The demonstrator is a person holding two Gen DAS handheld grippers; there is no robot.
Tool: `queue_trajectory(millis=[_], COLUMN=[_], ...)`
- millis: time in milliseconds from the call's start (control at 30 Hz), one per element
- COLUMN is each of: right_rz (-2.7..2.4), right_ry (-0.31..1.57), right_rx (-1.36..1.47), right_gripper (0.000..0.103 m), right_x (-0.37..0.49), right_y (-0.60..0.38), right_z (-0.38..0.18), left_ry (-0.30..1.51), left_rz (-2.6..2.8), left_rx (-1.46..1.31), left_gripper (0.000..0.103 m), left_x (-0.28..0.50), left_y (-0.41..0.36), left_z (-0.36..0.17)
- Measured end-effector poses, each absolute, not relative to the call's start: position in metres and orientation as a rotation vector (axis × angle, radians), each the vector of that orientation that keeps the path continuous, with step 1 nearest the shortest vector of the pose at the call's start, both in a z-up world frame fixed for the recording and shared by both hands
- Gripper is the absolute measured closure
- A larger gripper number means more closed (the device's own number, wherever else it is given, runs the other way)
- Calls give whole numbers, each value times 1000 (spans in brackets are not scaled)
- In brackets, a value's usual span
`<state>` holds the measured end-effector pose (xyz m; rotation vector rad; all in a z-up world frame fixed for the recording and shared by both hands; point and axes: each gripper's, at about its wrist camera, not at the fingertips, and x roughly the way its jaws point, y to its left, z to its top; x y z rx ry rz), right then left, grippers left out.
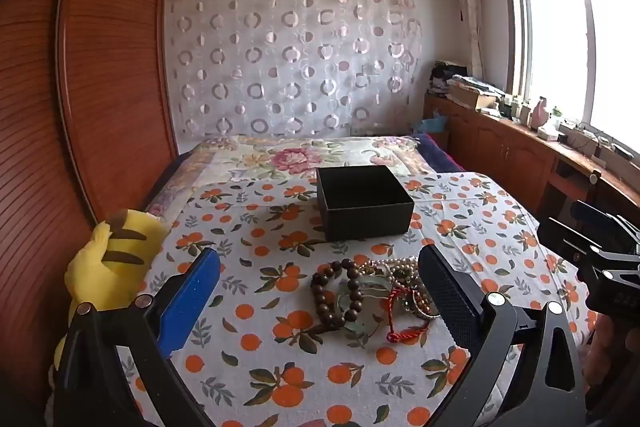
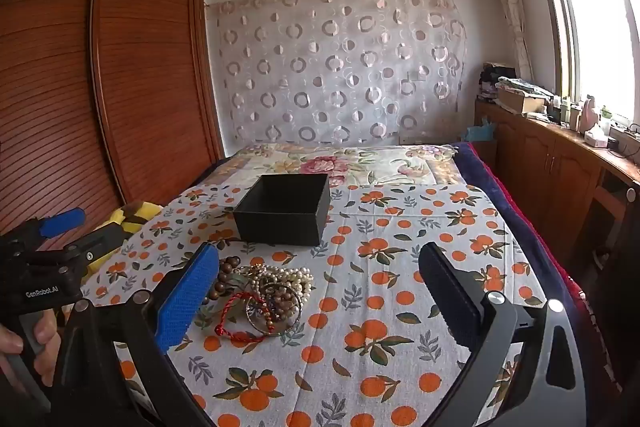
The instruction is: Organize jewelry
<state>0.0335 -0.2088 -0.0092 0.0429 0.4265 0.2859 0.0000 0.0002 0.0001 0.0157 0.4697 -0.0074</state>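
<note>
Left wrist view shows my left gripper (image 1: pixel 320 291) spread wide and holding nothing, hovering over the jewelry pile (image 1: pixel 372 297) on the orange-print cloth (image 1: pixel 256 359). Beyond it, toward the cloth's far edge, stands the black box (image 1: pixel 364 203), open. My right gripper (image 2: pixel 320 291) is also wide apart and holding nothing, with the pile beside its blue finger (image 2: pixel 188 299).

The bed (image 1: pixel 248 343) wears an orange-print cloth (image 1: pixel 460 227). On it sits an open black box (image 1: pixel 366 223), with a tangled jewelry pile (image 1: pixel 372 295) nearer the camera. A yellow plush toy (image 1: pixel 108 263) rests at the bed's left edge.
</note>
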Motion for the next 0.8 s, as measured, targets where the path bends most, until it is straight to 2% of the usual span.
queue_trajectory(millis=[800], right_rz=[285], right_ry=[421], right_rx=[39], right_gripper=[2], right_x=[32], right_y=[-208], right_z=[-9], left_ry=[461], left_rz=[-8], left_rx=[13], left_gripper=[7], left_x=[-1], left_y=[0], left_z=[0])
